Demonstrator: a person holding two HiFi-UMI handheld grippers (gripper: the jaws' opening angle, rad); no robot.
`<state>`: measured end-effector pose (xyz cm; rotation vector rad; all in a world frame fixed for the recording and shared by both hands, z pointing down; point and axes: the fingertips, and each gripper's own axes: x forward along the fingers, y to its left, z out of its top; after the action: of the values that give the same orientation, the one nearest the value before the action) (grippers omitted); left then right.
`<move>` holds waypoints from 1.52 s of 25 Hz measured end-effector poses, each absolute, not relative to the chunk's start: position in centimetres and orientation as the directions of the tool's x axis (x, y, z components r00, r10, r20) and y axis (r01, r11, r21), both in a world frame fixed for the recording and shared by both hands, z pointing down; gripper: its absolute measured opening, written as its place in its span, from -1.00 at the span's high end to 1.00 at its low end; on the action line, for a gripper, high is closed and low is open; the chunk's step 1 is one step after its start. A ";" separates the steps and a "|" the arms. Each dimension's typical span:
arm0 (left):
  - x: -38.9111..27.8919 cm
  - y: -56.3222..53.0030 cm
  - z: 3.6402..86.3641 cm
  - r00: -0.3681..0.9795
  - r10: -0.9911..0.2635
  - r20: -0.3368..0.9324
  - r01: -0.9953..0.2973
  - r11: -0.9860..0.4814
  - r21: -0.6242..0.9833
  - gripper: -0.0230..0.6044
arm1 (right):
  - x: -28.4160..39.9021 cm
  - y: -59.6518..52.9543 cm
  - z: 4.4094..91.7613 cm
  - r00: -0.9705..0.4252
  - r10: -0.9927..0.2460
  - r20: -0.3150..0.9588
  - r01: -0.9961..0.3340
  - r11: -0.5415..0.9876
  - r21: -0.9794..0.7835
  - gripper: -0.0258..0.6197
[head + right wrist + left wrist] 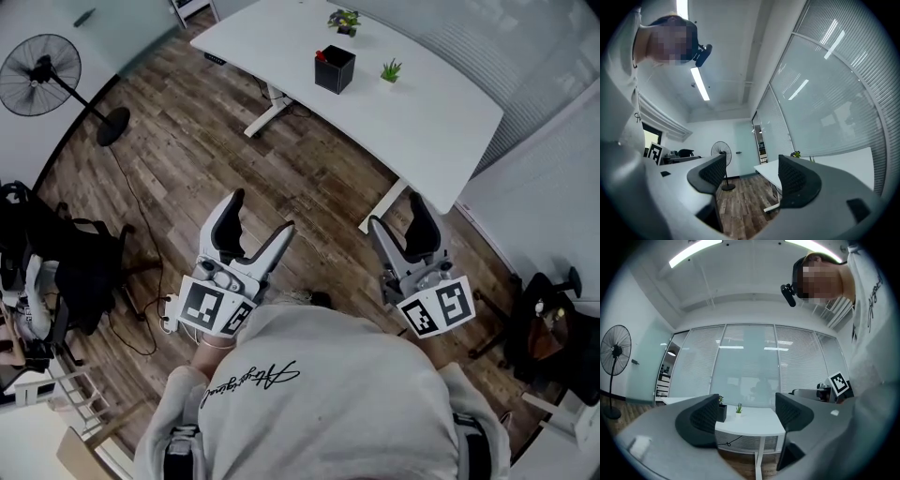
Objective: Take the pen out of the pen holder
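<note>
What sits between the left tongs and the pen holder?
In the head view, only wooden floor and then the white desk top separate the left tongs from the pen holder.

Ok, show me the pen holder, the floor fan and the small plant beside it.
pen holder (335, 70): head view, its dark side wall.
floor fan (41, 71): head view, centre of its cage.
small plant (391, 69): head view, its green leaves.

Desk (412, 103) stands at the far side of the floor. On it: pen holder (335, 69) mid-desk, small plant (391, 70) just right of it, second plant (344, 21) behind it. Standing fan (42, 75) far left. Left gripper (261, 212) and right gripper (396, 211) side by side over the floor, well apart from the desk.
</note>
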<state>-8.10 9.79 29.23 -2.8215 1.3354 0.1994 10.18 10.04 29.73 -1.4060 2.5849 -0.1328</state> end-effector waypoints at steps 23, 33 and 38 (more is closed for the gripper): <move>-7.3 8.1 30.3 0.602 -0.791 -0.108 -0.790 -0.609 0.063 -0.22 | 11.4 7.8 30.6 -0.563 -0.821 -0.098 -0.804 0.571 -0.166 -0.05; -7.7 4.0 30.7 0.626 -0.771 -0.119 -0.774 -0.633 0.033 -0.22 | 10.5 3.5 31.1 -0.558 -0.825 -0.095 -0.811 0.566 -0.151 -0.03; -7.8 0.1 30.8 0.644 -0.754 -0.130 -0.759 -0.651 0.021 -0.22 | 10.2 0.3 31.5 -0.538 -0.838 -0.087 -0.826 0.545 -0.141 -0.02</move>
<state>-7.81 0.12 30.76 -2.8158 1.2961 0.1979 10.24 0.30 31.51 -1.4275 2.6326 -0.1235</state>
